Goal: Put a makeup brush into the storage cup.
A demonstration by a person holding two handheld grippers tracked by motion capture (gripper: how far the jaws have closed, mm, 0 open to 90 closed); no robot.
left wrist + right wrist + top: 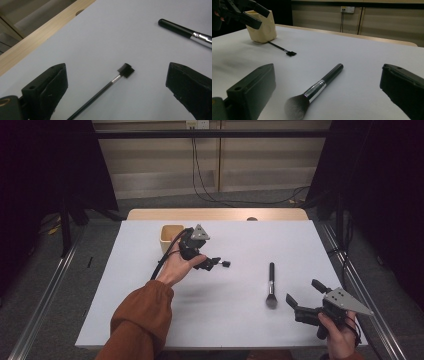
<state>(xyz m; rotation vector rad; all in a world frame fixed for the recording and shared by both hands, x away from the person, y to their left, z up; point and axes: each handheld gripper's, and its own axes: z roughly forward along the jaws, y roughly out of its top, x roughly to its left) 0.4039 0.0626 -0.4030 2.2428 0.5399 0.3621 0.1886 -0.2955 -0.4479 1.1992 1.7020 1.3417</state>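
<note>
Black brush [270, 285], cream cup [169, 236], white table [235, 320].

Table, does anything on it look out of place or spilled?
Nothing spilled or damaged. Two brushes lie loose on the table rather than in the cup: the small brush near it and the powder brush farther right. Both grippers are open and empty.
</note>
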